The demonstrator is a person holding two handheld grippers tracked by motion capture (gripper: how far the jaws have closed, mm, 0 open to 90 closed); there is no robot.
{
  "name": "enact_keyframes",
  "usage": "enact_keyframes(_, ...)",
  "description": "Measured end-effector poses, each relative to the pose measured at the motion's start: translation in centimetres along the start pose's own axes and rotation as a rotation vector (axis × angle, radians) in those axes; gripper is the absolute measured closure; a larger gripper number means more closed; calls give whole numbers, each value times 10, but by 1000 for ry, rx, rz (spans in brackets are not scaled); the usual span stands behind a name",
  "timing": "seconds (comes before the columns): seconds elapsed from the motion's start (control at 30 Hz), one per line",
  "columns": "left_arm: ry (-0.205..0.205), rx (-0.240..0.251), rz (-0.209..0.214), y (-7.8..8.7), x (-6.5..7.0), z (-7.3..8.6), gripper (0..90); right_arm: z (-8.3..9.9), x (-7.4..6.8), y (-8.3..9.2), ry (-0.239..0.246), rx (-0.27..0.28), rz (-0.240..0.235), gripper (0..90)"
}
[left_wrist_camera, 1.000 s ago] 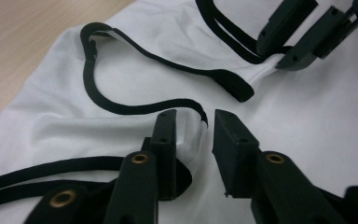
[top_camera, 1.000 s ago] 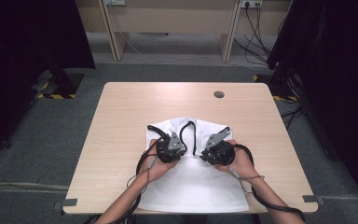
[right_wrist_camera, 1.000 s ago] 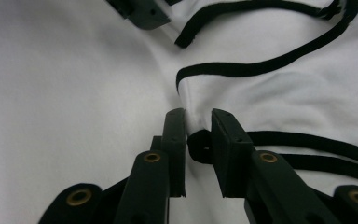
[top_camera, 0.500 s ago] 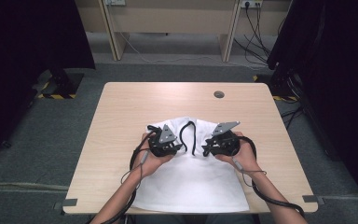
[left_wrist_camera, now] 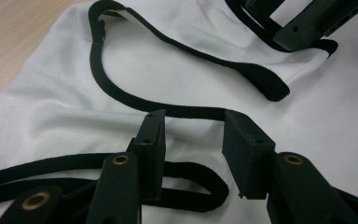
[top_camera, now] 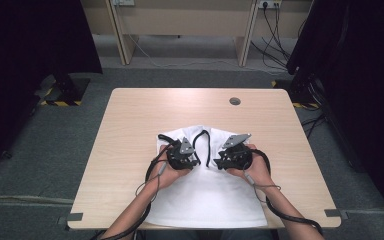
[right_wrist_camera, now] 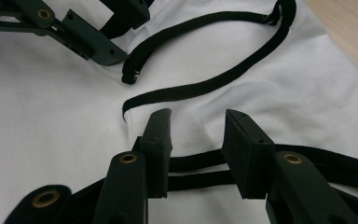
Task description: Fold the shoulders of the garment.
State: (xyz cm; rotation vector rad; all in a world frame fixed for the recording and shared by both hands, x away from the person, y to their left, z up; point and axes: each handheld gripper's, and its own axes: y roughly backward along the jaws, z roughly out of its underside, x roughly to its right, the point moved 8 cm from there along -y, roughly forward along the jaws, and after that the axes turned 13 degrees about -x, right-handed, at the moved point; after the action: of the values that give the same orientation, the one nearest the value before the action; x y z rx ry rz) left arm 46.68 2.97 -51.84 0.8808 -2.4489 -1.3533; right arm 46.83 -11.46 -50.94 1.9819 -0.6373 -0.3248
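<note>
Both grippers sit farther up the white garment (top_camera: 215, 195) than a second ago, on its black-trimmed top edge mid-table (top_camera: 130, 125). Left gripper (left_wrist_camera: 193, 128) and right gripper (right_wrist_camera: 198, 126) each hold their jaws apart over a black strap (left_wrist_camera: 121, 95), gripping nothing.

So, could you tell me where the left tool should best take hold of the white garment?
Probably at the black-trimmed edge just beyond the left tool, coming from above with the open jaws astride it. The white garment lies flat on the table, and that trim is a raised, curving band, easier to pinch than smooth cloth.
</note>
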Motion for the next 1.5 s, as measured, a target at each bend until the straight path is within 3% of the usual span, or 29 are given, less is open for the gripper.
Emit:
enact_keyframes(0.2, -2, -18, 2, -5, 2, 3, 586, 4, -3, -12, 14, -41, 8, 606)
enact_keyframes(0.53, 8, -11, -13, -5, 1, 4, 566, 6, -4, -14, 12, -21, 20, 597)
enact_keyframes(0.6, 10, 10, -21, -3, 1, 2, 537, 6, -5, -12, 7, -22, 18, 572)
enact_keyframes(0.7, 9, 11, -26, -2, 2, 1, 520, 3, -4, -7, -14, 14, 13, 567)
enact_keyframes(0.9, 25, 11, -19, -2, 2, 3, 526, 6, -4, -12, -2, -18, 27, 550)
enact_keyframes(1.1, 52, 14, -20, 2, 1, 4, 478, 4, -2, -5, -21, 16, 34, 451)
enact_keyframes(1.27, 80, 28, -23, 8, 1, 3, 369, 3, 3, 3, -51, 34, 57, 363)
enact_keyframes(1.5, 84, 46, -36, 19, 1, 5, 294, 7, 9, 11, -90, 55, 49, 300)
